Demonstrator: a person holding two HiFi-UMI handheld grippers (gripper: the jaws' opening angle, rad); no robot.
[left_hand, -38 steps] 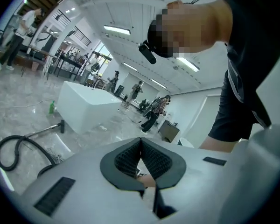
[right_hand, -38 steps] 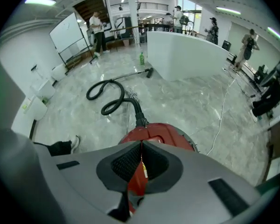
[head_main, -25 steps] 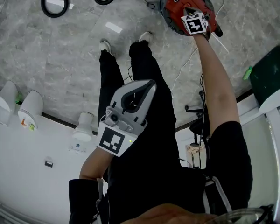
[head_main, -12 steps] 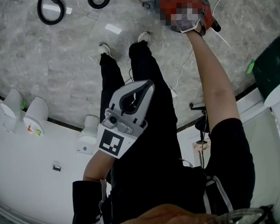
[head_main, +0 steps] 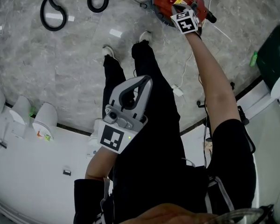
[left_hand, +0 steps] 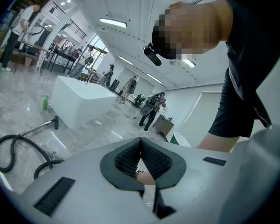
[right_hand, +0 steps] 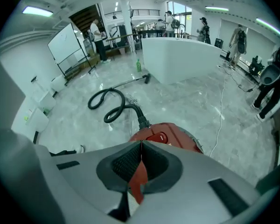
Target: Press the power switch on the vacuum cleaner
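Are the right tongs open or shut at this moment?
Shut. The right tongs have their tips touching, with nothing held between them; the red vacuum lies beyond.

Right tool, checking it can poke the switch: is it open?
No, the right tool is shut, tips touching, with the vacuum just beyond.

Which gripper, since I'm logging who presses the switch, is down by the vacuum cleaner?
The right gripper: an outstretched arm holds it over the red vacuum cleaner. The left gripper is close to the person's body, away from it.
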